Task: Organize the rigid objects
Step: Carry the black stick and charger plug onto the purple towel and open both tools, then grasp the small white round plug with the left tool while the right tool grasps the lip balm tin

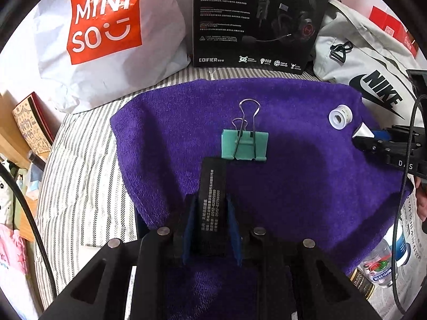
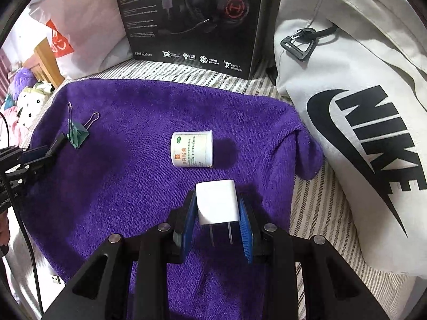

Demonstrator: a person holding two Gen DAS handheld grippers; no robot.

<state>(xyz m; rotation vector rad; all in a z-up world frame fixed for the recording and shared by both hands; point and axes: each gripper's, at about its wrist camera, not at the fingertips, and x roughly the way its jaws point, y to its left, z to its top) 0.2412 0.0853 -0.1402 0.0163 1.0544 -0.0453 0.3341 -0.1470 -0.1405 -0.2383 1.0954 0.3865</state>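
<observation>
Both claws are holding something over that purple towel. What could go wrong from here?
The left gripper pinches the long black bar only at its near end, so it could pivot and knock the green binder clip at its tip. The white jar lies on its side ahead of the white charger; a nudge might roll it.

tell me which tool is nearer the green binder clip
Left. The left tool, shut on a black bar, has the bar's tip right at the green binder clip. The right tool, holding a white charger, sits across the purple towel by the white roll.

Both wrist views share towel [image 1: 293,181]
</observation>
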